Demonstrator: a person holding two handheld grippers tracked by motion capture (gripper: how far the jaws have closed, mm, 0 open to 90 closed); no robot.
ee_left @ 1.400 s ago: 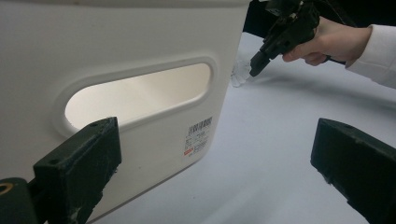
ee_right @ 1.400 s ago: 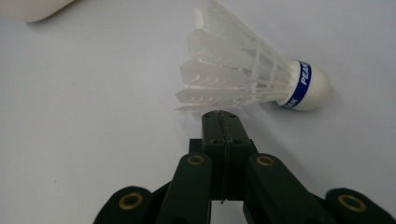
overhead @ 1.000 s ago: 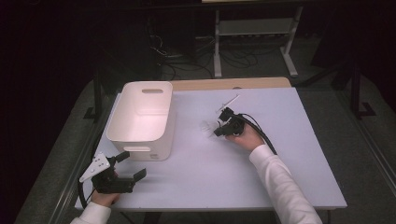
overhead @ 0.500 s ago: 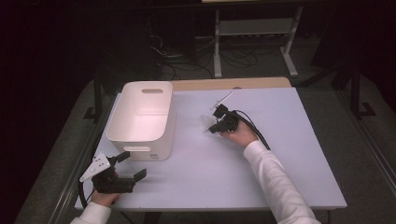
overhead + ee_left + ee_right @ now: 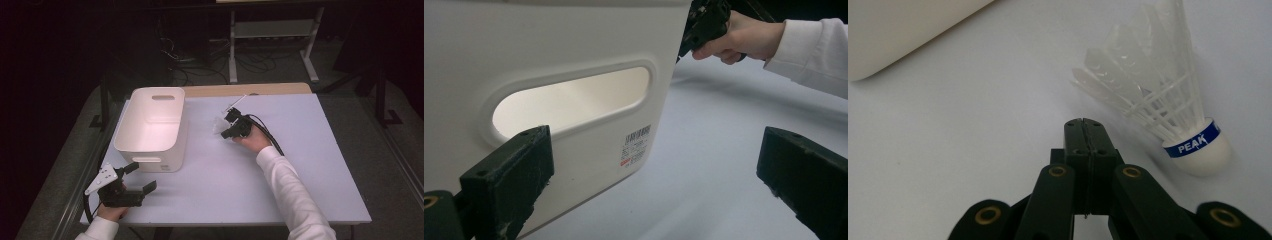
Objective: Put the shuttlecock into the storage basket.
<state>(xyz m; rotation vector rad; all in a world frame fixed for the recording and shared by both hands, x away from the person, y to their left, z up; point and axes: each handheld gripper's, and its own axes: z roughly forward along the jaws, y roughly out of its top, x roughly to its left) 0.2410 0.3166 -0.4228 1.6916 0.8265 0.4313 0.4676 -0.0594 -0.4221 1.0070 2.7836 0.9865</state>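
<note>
A white feathered shuttlecock [image 5: 1168, 100], blue-banded "PEAK" at its cork, lies tilted on the table.

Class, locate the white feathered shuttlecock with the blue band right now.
In the right gripper view, the white feathered shuttlecock lies on the white table, just right of the shut right gripper, untouched.

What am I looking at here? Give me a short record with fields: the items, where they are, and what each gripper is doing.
item in play: shuttlecock, white feathers, blue band reading PEAK, lying on the table
container: white bin, left part of the table
right gripper: jaws shut, nothing between them, tips beside the shuttlecock
left gripper: jaws open, at the near end of the bin, facing its handle slot
</note>
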